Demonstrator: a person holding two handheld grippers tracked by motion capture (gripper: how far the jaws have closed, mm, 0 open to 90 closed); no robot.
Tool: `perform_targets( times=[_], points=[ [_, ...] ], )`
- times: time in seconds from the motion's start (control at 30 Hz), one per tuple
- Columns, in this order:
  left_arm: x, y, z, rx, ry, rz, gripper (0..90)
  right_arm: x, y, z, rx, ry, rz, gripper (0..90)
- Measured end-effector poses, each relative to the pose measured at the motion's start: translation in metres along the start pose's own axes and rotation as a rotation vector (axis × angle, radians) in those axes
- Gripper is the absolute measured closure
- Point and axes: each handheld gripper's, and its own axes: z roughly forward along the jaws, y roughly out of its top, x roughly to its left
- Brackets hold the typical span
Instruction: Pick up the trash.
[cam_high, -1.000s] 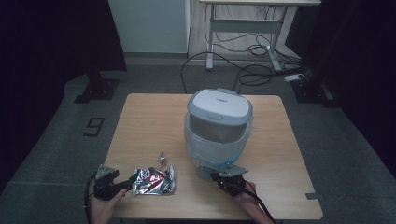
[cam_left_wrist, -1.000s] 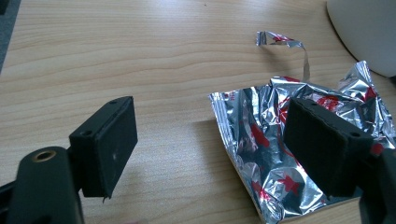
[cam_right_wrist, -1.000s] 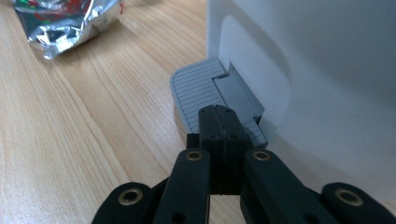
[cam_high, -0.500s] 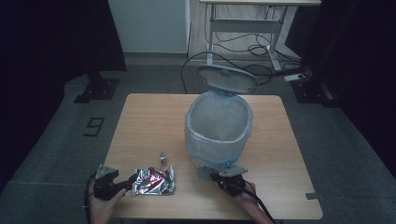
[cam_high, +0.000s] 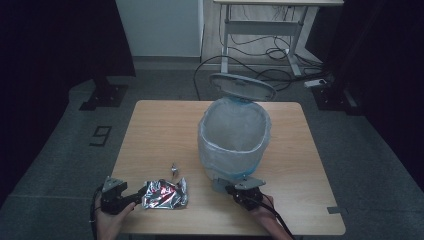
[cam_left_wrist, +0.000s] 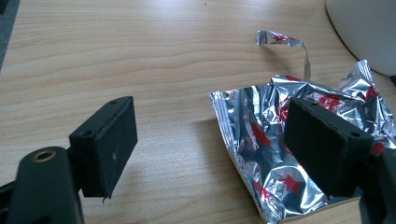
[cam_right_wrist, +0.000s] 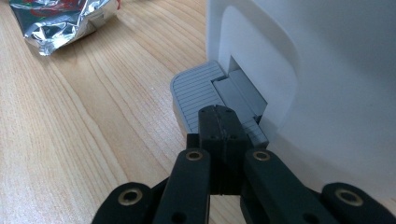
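Observation:
A white pedal bin (cam_high: 234, 137) lined with a clear bag stands mid-table, its lid (cam_high: 242, 86) tipped up and back. My right gripper (cam_high: 239, 189) (cam_right_wrist: 219, 116) is shut with nothing between its jaws, and its tip presses down on the bin's grey pedal (cam_right_wrist: 201, 93). A crumpled silver and red foil wrapper (cam_high: 165, 193) (cam_left_wrist: 299, 135) lies flat near the table's front edge. My left gripper (cam_high: 134, 197) (cam_left_wrist: 210, 140) is open; one jaw hangs over the wrapper, the other over bare wood to its side. A small torn foil strip (cam_high: 173, 169) (cam_left_wrist: 282, 39) lies just beyond.
The wooden table (cam_high: 160, 130) stands on a grey floor. Behind it are a white desk frame (cam_high: 260, 30), trailing cables (cam_high: 280, 55) and black stand bases (cam_high: 105, 95). The bin's white wall (cam_right_wrist: 327, 70) rises right beside my right gripper.
The bin's lid has swung from closed to fully up, showing the lined inside. Both grippers have stayed where they were.

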Motion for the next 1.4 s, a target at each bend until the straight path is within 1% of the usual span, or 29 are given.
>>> perform_targets(
  times=[0.33, 0.47, 0.6, 0.7, 0.73, 0.8, 0.87, 0.9, 0.93, 1.07, 1.1, 1.13, 1.17, 1.2, 1.27, 1.33, 1.4],
  points=[
    [-0.001, 0.0, 0.004, 0.017, -0.004, -0.002, 15.6, 0.0, 0.0, 0.0, -0.002, -0.004, -0.001, 90.0],
    [0.0, -0.001, 0.008, 0.031, -0.003, -0.005, 15.5, 0.001, -0.001, 0.0, -0.005, -0.005, -0.002, 90.0],
    [-0.001, -0.003, 0.013, 0.047, -0.011, -0.009, 15.7, 0.001, -0.001, 0.0, -0.003, -0.005, -0.001, 90.0],
    [-0.003, -0.004, 0.018, 0.072, -0.024, 0.0, 16.1, 0.0, -0.001, 0.0, -0.004, -0.001, 0.005, 90.0],
    [-0.003, -0.004, 0.018, 0.072, -0.024, 0.0, 16.1, 0.0, -0.001, 0.0, -0.004, -0.001, 0.005, 90.0],
    [-0.007, -0.005, 0.022, 0.089, -0.026, 0.01, 16.4, 0.0, -0.001, 0.0, -0.008, 0.003, 0.008, 90.0],
    [-0.008, -0.005, 0.024, 0.092, -0.027, 0.011, 17.8, 0.0, -0.001, 0.0, -0.007, 0.001, 0.006, 90.0],
    [-0.01, -0.007, 0.029, 0.11, -0.025, 0.022, 18.9, 0.0, -0.001, 0.0, -0.008, 0.001, 0.006, 90.0],
    [-0.011, -0.007, 0.031, 0.117, -0.018, 0.028, 20.3, 0.0, -0.001, 0.0, -0.009, 0.001, 0.006, 90.0],
    [-0.013, -0.007, 0.033, 0.113, -0.003, 0.039, 28.3, 0.0, -0.001, 0.0, -0.009, -0.001, 0.005, 90.0],
    [-0.013, -0.007, 0.034, 0.104, -0.004, 0.042, 29.8, 0.0, -0.001, 0.0, -0.009, -0.002, 0.006, 90.0],
    [-0.014, -0.008, 0.034, 0.098, 0.005, 0.053, 31.7, 0.0, -0.001, 0.0, -0.008, -0.002, 0.007, 90.0],
    [-0.014, -0.008, 0.034, 0.097, 0.011, 0.064, 34.1, 0.0, -0.001, 0.0, -0.008, -0.002, 0.007, 90.0],
    [-0.016, -0.009, 0.035, 0.09, 0.025, 0.085, 36.7, 0.0, -0.001, 0.0, -0.008, -0.003, 0.007, 90.0],
    [-0.02, -0.01, 0.035, 0.093, 0.053, 0.134, 42.1, 0.001, -0.001, 0.0, -0.006, -0.005, 0.01, 90.0],
    [-0.023, -0.011, 0.036, 0.097, 0.063, 0.175, 46.7, 0.001, -0.001, 0.0, -0.006, -0.007, 0.01, 90.0],
    [-0.024, -0.011, 0.036, 0.097, 0.065, 0.183, 51.0, 0.001, -0.001, 0.0, -0.006, -0.009, 0.009, 90.0]
  ],
)
